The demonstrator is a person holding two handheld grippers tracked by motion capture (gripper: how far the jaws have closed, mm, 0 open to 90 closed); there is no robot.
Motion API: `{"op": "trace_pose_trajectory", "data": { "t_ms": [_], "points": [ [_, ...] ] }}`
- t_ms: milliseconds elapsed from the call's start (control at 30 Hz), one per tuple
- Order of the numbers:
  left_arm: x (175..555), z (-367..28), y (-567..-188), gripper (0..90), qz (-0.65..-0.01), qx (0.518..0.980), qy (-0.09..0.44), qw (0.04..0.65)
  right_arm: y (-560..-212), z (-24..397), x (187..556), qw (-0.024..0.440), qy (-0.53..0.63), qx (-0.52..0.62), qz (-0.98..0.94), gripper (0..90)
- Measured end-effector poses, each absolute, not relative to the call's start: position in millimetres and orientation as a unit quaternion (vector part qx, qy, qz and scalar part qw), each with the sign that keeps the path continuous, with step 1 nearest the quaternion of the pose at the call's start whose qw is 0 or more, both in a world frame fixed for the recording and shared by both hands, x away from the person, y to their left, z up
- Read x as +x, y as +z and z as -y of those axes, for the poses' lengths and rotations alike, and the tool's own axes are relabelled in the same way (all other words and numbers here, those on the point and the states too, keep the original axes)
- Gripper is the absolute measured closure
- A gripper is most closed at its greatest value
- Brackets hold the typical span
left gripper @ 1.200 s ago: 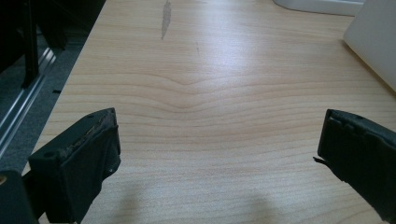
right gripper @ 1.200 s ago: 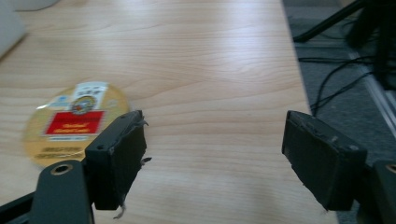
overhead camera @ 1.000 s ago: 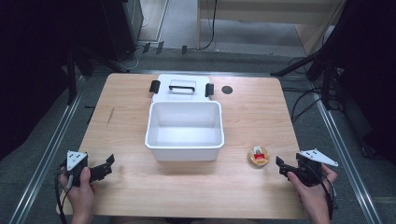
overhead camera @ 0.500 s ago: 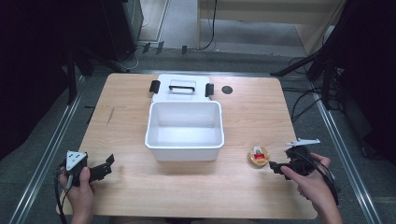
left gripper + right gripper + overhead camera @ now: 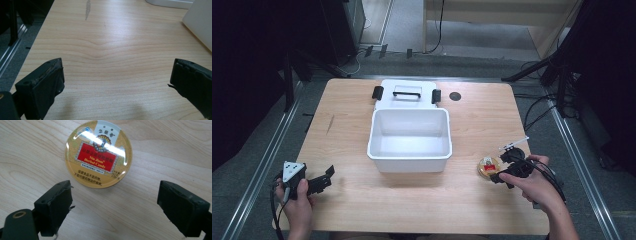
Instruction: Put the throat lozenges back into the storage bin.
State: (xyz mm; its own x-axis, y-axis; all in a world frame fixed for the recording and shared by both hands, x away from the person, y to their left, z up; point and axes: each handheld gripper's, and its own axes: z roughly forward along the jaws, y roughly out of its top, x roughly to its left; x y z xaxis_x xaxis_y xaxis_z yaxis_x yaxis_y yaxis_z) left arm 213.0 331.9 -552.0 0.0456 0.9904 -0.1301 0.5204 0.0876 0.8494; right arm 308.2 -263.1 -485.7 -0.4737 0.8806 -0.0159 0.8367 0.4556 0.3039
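Candy tin (image 5: 98,153) lies just beyond the right gripper's (image 5: 113,202) wide-apart jaws — untouched.

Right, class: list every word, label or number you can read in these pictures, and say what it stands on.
"Nin Jiom" and "Herbal Candy": red panel on the round yellow candy tin.
Chinese characters on the tin's lid: too small and blurred to read.
White plastic tub, wooden table: no text.

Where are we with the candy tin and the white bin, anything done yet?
Little is done: the white plastic bin sits open and empty, its lid lying behind it. In hand: the right gripper is open, jaws just short of the round gold herbal candy tin. Left: grasping the tin, presumably binning it. The left gripper is open over bare table.
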Motion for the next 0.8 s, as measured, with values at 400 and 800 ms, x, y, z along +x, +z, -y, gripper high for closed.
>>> {"op": "trace_pose_trajectory", "data": {
  "t_ms": [400, 800],
  "points": [
    [213.4, -331.9, -552.2, 0.0, -0.623, 0.607, 0.297, 0.395, -488.9, 239.2, 326.4, 0.055, 0.081, 0.496, -0.863, 7.6],
    [213.5, -332.2, -552.1, 0.0, -0.623, 0.608, 0.295, 0.395, -501.9, 219.1, 343.2, 0.04, 0.038, 0.496, -0.867, 7.0]
  ]
}}
